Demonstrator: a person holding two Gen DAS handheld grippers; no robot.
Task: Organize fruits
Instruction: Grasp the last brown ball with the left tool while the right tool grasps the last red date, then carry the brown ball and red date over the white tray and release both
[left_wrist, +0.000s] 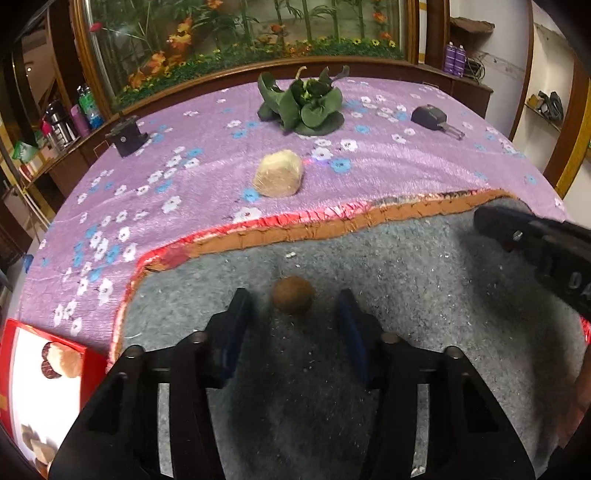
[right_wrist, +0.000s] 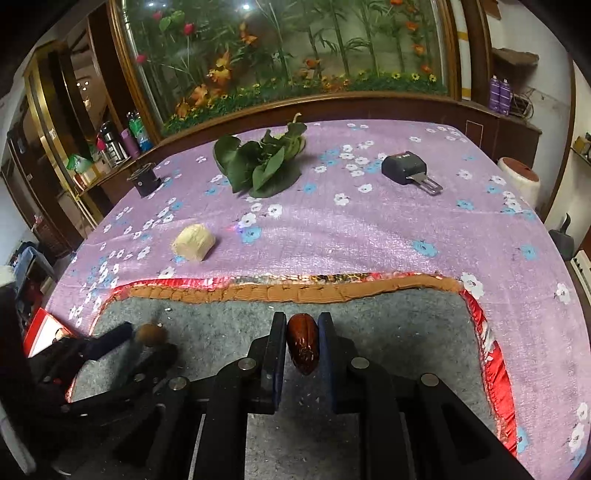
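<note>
On the grey felt mat (left_wrist: 406, 280) edged with an orange and red satin border, the left gripper (left_wrist: 293, 314) sits low with its two blue-padded fingers (left_wrist: 236, 325) spread apart, and a small round brown fuzzy fruit (left_wrist: 293, 300) lies on the felt between the fingertips, a gap showing on either side of it, so the pads do not press it. The right gripper (right_wrist: 303, 332) has its jaws drawn in tight on a glossy dark red oblong fruit (right_wrist: 303, 343), which stands lengthwise between the two blue pads, touched on both sides. From the right wrist view the left gripper (right_wrist: 147, 341) appears at the mat's left part with the brown fruit (right_wrist: 151, 334) between its fingertips, well apart from the red one. Beyond the mat's border, on the purple cloth with white and blue flowers (left_wrist: 406, 166), lies a pale yellowish rounded block (left_wrist: 279, 173), and further back a bunch of dark green leaves (left_wrist: 303, 103). A black box-like device with a metal tongue (left_wrist: 432, 118) rests to the right of the leaves, and a small dark cylinder-shaped object (left_wrist: 127, 134) to the left. A red and white printed box (left_wrist: 37, 369) lies just off the mat's left corner. Nothing stands between either gripper and its fruit.
</note>
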